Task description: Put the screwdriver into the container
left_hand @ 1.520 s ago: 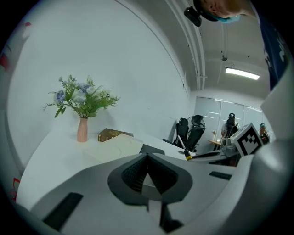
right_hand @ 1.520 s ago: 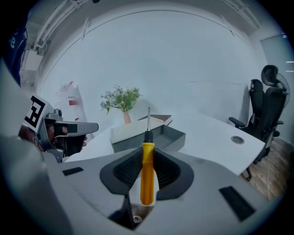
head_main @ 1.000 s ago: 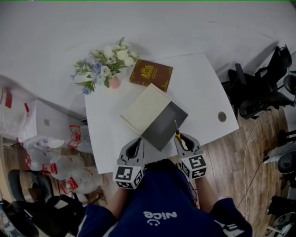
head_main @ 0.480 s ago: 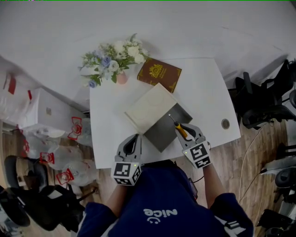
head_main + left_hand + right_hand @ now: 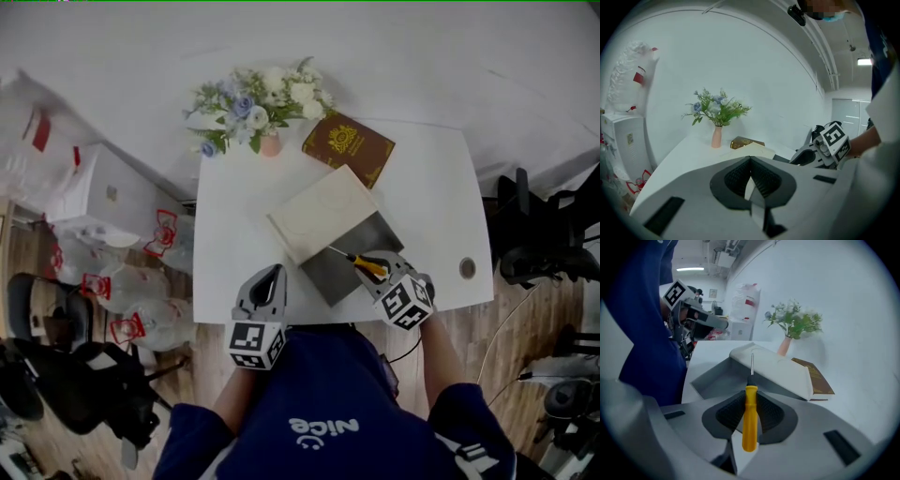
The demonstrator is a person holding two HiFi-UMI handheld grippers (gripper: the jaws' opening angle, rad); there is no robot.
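While right fingers (image 5: 772, 414) clamp the screwdriver (image 5: 750, 416), left fingers (image 5: 735, 178) together, container (image 5: 712, 378) interior partly hidden.

Looks like an office: white desk (image 5: 433, 187) on a wood-plank floor (image 5: 511, 323), black office chairs (image 5: 551, 239) crowding the right side, strip light (image 5: 691, 269) glowing on the ceiling, plain white walls (image 5: 394, 47).

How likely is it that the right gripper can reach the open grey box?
Probably yes: the right gripper, jaws shut on the screwdriver, hovers at the open grey box; nothing blocks it.
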